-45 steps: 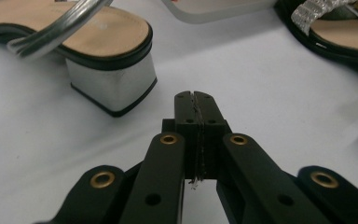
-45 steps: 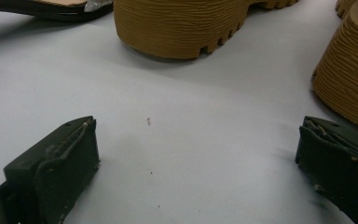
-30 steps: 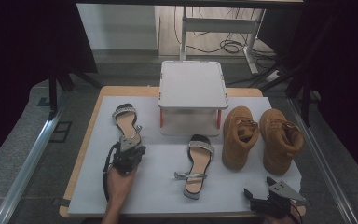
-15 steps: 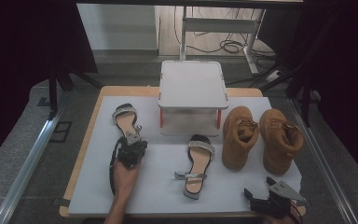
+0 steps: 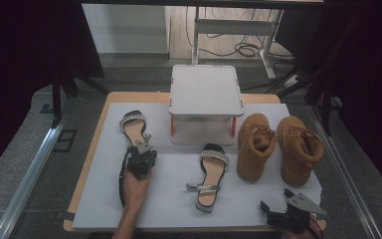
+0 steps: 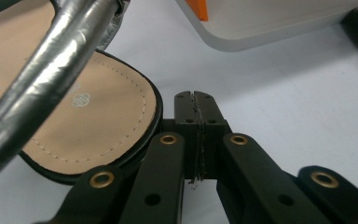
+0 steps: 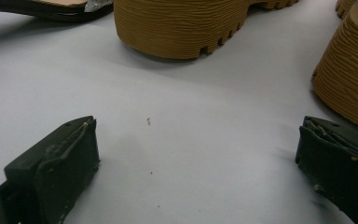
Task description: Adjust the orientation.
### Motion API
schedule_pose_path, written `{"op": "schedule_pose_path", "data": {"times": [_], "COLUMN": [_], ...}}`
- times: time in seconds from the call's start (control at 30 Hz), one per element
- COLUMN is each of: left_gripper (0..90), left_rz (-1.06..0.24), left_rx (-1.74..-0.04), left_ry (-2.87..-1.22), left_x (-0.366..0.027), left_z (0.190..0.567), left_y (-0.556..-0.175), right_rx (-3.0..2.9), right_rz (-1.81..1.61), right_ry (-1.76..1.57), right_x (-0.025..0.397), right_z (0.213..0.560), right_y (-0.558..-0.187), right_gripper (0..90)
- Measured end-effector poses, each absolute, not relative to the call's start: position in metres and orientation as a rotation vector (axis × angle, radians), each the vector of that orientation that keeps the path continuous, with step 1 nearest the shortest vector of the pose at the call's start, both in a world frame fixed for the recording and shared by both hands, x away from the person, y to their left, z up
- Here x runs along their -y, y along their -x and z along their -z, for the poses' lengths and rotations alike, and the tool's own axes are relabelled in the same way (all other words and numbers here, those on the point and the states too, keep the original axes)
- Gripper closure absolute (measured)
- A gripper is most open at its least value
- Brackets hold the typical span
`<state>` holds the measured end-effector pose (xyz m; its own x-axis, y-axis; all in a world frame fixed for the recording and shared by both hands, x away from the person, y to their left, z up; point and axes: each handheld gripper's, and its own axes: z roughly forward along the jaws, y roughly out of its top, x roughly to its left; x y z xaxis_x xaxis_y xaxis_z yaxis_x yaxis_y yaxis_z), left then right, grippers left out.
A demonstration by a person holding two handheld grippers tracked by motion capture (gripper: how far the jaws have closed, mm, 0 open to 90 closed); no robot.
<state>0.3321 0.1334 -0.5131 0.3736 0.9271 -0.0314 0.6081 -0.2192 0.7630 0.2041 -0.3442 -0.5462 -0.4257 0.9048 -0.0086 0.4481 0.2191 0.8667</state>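
Observation:
A black sandal with a silver strap [image 5: 132, 125] lies at the left of the white sheet [image 5: 169, 199]. My left gripper [image 5: 142, 149] sits at its heel end. In the left gripper view the jaws are pressed together with nothing between them, and my left gripper [image 6: 196, 100] rests on the sheet just right of the tan insole [image 6: 88, 116], under the silver ankle strap [image 6: 51, 70]. The matching sandal [image 5: 209, 177] lies mid-table. My right gripper [image 5: 277, 213] rests at the front right, and the right gripper view shows it [image 7: 198, 149] wide open over bare sheet.
Two tan boots [image 5: 255, 144] [image 5: 298, 149] stand right of the middle sandal, their ridged soles [image 7: 186, 28] just ahead of the right gripper. A white box on orange legs [image 5: 206, 97] stands at the back centre. The table's wooden edge [image 5: 87, 164] runs along the left.
My left gripper has moved forward, away from the person, up to the heel of the left sandal. The right gripper has stayed in place.

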Motion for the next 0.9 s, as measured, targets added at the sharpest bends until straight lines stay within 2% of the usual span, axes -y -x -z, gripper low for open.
{"op": "schedule_pose_path", "data": {"times": [0.9], "left_gripper": [89.8], "left_rz": [-0.61], "left_rx": [-1.427], "left_ry": [-1.887], "left_x": [-0.185], "left_z": [0.512], "left_y": [-0.314], "right_rx": [-1.969], "right_rz": [-1.134], "right_ry": [-1.244], "right_x": [0.344], "right_z": [0.546], "right_y": [-0.204], "right_gripper": [0.0]}}
